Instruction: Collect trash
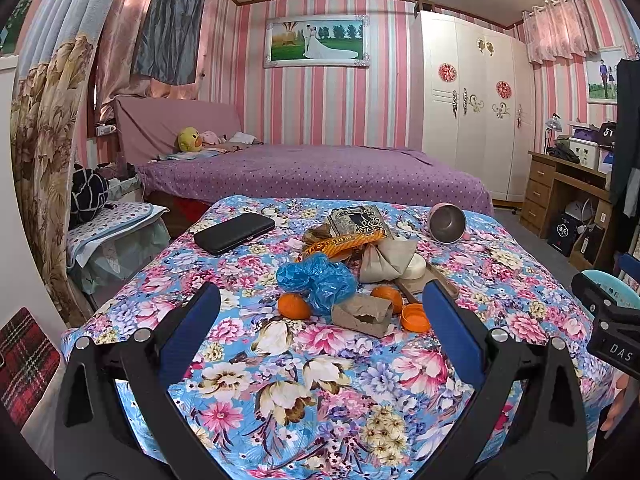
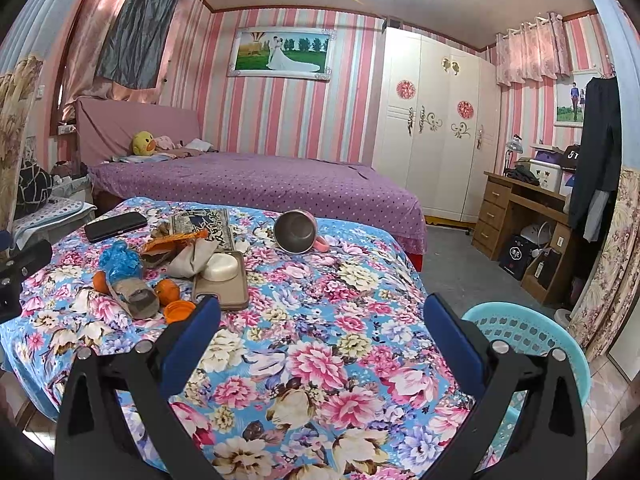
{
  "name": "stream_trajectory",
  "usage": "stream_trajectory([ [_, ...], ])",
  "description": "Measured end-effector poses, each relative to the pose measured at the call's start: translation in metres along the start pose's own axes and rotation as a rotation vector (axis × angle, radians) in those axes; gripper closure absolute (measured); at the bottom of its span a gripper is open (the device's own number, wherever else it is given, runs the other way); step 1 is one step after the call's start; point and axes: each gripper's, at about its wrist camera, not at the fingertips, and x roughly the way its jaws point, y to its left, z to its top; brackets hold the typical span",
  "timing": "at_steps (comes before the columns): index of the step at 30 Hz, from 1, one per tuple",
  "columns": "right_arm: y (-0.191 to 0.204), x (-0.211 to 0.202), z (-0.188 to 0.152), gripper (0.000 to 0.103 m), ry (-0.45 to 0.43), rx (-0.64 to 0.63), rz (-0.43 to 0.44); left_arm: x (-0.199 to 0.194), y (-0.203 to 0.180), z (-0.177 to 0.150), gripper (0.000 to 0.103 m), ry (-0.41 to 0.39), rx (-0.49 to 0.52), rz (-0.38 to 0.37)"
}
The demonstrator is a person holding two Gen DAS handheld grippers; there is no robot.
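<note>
Left wrist view shows a floral-covered desk carrying a heap of trash: a crumpled blue plastic bag, a torn cardboard piece, and an orange bottle cap just beside it. The left gripper hovers wide and empty before the heap. The right gripper also stands wide, empty, near a turquoise basket.

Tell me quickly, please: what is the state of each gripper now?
Left gripper: open, holding nothing, above the floral cloth.
Right gripper: open, holding nothing.
</note>
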Motion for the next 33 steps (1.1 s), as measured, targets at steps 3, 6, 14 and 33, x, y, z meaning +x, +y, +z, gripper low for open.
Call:
stream_trajectory([
  [3, -0.001, 0.0, 0.0, 0.004, 0.002, 0.0, -0.004, 0.002, -0.002, -0.004, 0.005, 0.002, 0.0, -0.002],
  [6, -0.001, -0.001, 0.0, 0.004, 0.001, 0.002, -0.005, 0.005, 0.001, -0.004, 0.005, 0.005, 0.001, -0.002],
  [14, 0.003, 0.001, -0.001, 0.004, -0.001, -0.004, -0.006, 0.009, 0.001, -0.005, 0.005, 0.006, -0.002, 0.0],
  [33, 0.002, 0.0, -0.002, 0.004, 0.003, -0.004, -0.002, 0.009, 0.001, -0.005, 0.005, 0.01, -0.006, -0.003],
])
